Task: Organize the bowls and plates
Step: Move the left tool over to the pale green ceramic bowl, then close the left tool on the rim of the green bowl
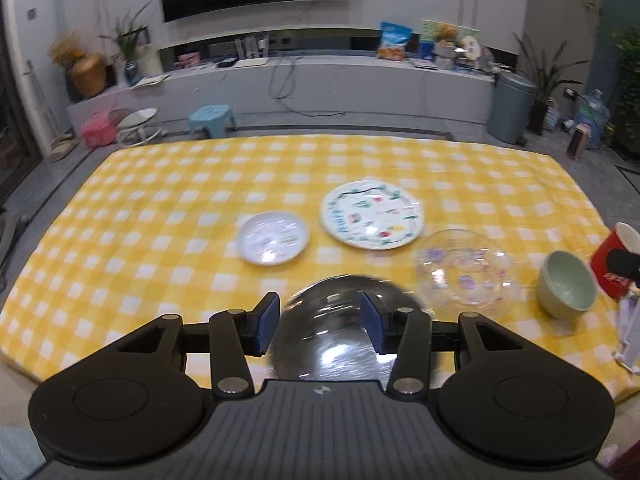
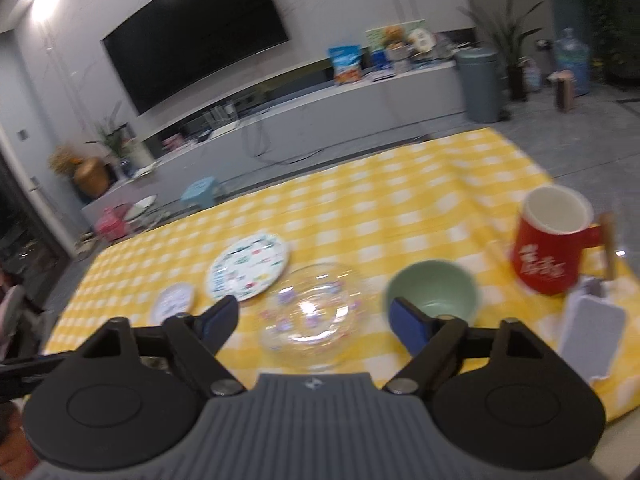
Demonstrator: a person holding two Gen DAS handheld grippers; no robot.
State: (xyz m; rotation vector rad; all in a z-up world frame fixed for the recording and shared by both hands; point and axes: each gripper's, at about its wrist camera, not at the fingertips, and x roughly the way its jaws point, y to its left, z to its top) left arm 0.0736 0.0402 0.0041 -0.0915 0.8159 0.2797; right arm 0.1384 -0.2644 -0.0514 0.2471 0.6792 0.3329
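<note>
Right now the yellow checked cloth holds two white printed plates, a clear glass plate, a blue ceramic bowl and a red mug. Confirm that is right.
One detail is wrong: the ceramic bowl is pale green, not blue, as the right wrist view shows. The rest stands: the yellow checked cloth holds two white printed plates, a clear glass plate and a red mug.

Both wrist views look forward and down from close over the near edge of the bench (image 1: 160, 184), facing the TV wall. Both show the plates, glass dish (image 2: 312, 316) and green bowl (image 1: 566, 284); the right view is tilted.
</note>
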